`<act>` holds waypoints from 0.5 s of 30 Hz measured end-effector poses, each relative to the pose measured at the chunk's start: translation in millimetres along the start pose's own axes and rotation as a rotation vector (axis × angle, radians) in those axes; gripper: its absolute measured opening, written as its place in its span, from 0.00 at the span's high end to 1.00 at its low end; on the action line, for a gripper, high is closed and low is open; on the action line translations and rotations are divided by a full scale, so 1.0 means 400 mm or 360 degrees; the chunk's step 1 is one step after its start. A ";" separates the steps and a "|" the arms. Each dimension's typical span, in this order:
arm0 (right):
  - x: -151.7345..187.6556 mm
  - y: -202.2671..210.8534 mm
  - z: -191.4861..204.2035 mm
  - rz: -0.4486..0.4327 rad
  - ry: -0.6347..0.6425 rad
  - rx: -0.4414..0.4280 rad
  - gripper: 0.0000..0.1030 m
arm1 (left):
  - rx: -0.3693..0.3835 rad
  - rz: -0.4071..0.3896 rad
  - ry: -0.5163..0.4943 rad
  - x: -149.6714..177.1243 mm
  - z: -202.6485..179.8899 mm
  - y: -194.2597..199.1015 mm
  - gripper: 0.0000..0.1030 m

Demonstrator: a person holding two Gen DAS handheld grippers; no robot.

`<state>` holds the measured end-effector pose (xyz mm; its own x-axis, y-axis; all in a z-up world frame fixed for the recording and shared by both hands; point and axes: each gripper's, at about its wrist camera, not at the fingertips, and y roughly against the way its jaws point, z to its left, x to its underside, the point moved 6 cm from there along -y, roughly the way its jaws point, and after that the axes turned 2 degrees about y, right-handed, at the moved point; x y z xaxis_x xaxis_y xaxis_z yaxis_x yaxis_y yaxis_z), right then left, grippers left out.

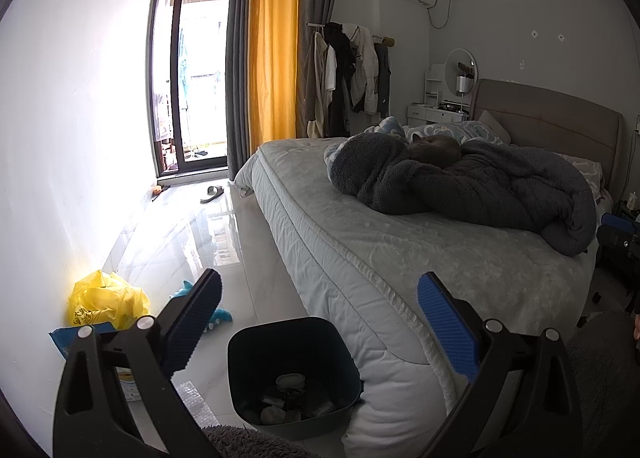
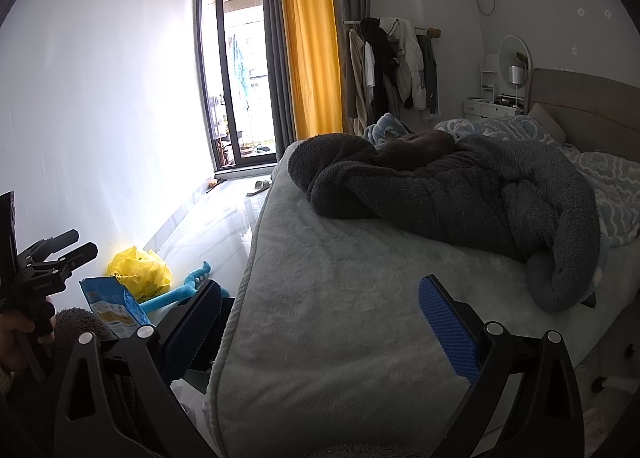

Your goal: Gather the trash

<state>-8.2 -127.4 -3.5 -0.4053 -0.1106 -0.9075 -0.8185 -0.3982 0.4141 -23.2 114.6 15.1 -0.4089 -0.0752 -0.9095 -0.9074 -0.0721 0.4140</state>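
The bed (image 1: 400, 258) is the biggest thing in both views, filling the space beyond and between the right gripper (image 2: 320, 322) fingers and running off past the left gripper's right finger. On it, far ahead of both pairs of fingers, lies a rumpled dark grey blanket (image 2: 460, 194).

Below and between the fingers of the left gripper (image 1: 320, 322) stands a dark bin (image 1: 294, 372) on the white floor, touching the mattress corner — crumpled scraps and a small dark packet lie in its bottom. Left of the left finger, against the wall, sits a crumpled yellow plastic bag (image 1: 106, 304). Just beside it is a blue snack packet (image 2: 114, 310), and a blue plush toy (image 2: 188, 290) lies on the tiles right behind that finger.

Both grippers have their blue-padded fingers spread wide, gripping nothing — the left one also shows at the left edge of the right wrist view.
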 end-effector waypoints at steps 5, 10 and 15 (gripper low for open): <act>-0.001 -0.001 0.000 0.0001 -0.0001 -0.0001 0.03 | -0.0003 -0.0002 -0.0023 0.001 -0.004 0.000 0.03; -0.001 0.000 0.000 0.0001 -0.0001 -0.0001 0.03 | -0.0002 -0.0002 -0.0026 0.001 -0.004 0.000 0.03; -0.001 -0.001 -0.001 0.0001 -0.0001 -0.0001 0.03 | -0.0004 0.0008 -0.0020 0.002 -0.005 -0.003 0.03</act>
<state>-7.7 -127.5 -3.1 -0.4059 -0.1104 -0.9072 -0.8180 -0.3988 0.4145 -22.5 112.8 13.9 -0.4144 -0.0629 -0.9079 -0.9052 -0.0745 0.4183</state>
